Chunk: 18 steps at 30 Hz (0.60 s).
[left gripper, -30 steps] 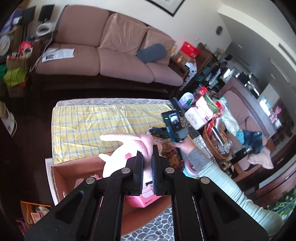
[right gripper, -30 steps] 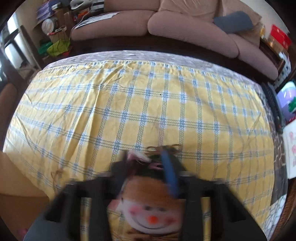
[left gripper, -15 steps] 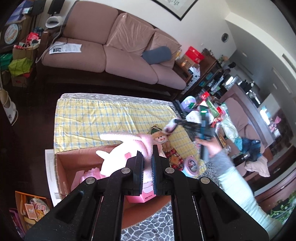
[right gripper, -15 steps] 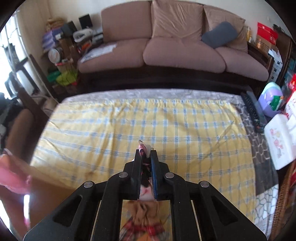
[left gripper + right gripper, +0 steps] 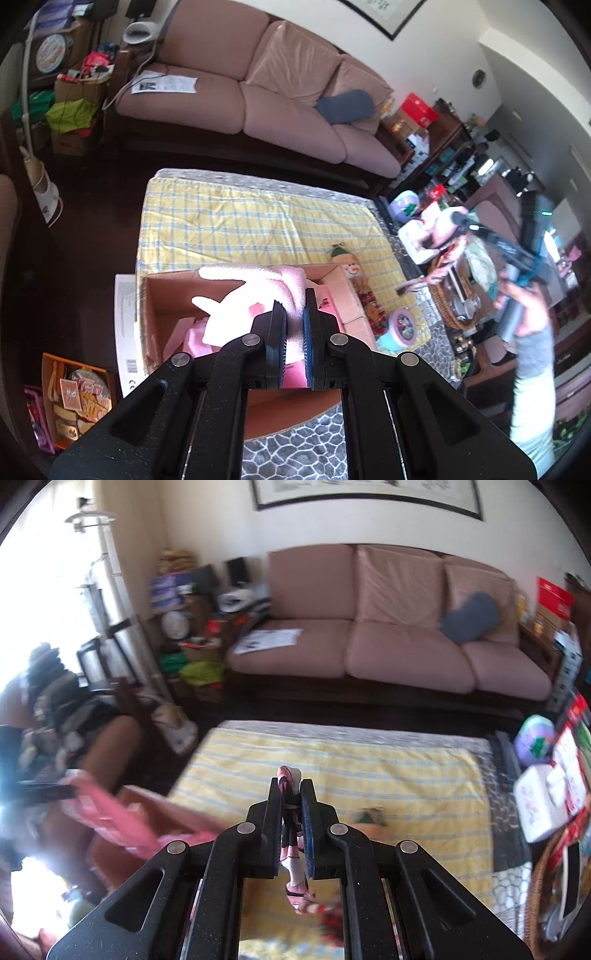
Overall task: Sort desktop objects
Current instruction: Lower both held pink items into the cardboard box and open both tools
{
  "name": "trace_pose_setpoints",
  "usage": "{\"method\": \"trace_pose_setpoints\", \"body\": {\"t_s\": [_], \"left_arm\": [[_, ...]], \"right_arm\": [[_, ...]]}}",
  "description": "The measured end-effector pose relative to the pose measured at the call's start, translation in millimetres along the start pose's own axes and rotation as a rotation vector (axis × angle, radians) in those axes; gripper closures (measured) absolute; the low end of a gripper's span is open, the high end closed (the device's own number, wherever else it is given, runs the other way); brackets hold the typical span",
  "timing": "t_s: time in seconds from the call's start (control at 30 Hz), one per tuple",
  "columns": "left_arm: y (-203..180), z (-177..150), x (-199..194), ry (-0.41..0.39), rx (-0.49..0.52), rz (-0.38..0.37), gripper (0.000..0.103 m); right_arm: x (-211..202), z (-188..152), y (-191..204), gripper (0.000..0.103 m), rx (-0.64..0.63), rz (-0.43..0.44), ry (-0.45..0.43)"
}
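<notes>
My left gripper (image 5: 293,310) is shut on a pale pink plush cloth (image 5: 255,291), which hangs over an open cardboard box (image 5: 162,295) with more pink items inside. The right gripper (image 5: 291,786) is shut on a small pink, white and black fabric item (image 5: 293,864) that dangles between its fingers. From the left wrist view this right gripper (image 5: 458,219) is high above the table's right edge, held by a hand in a grey cuff. A snowman doll (image 5: 349,267) lies on the yellow checked cloth (image 5: 240,221) beside the box.
A round pink tin (image 5: 400,325) sits near the doll. At the table's right edge stand a wicker basket (image 5: 447,310), a white tissue box (image 5: 539,805) and a purple toy (image 5: 535,738). A pink sofa (image 5: 388,642) stands beyond. Floor clutter (image 5: 74,398) lies at the left.
The right gripper rose quickly from the snowman doll, carrying the small pink item up and to the right. The doll stayed on the cloth. The left gripper sank slightly over the box.
</notes>
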<state>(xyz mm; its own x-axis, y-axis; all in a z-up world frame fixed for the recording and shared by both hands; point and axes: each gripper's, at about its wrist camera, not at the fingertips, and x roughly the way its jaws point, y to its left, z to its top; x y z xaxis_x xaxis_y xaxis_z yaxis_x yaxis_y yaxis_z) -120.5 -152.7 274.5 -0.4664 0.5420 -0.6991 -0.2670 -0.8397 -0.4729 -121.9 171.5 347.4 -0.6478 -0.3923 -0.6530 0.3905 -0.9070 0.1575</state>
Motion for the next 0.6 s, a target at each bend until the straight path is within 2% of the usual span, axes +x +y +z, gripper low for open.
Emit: {"method": "trace_pose_setpoints", "body": {"t_s": [0.17,0.37,0.5,0.6], "left_arm": [[14,-9,2,0.020,-0.026,0.029,0.096],[19,-32,11,0.055,-0.035,0.023,0.096],[26,-44,24,0.079,-0.051,0.033,0.096],[38,-51,40,0.109,-0.068,0.056,0.092]], "right_arm": [[13,0,63,0.094,-0.013,0.142,0.017],[77,-14,133,0.093,-0.019,0.255,0.089],[122,-30,166,0.093,-0.019,0.279,0.149],[155,-45,184,0.092,-0.044,0.243,0.199]]}}
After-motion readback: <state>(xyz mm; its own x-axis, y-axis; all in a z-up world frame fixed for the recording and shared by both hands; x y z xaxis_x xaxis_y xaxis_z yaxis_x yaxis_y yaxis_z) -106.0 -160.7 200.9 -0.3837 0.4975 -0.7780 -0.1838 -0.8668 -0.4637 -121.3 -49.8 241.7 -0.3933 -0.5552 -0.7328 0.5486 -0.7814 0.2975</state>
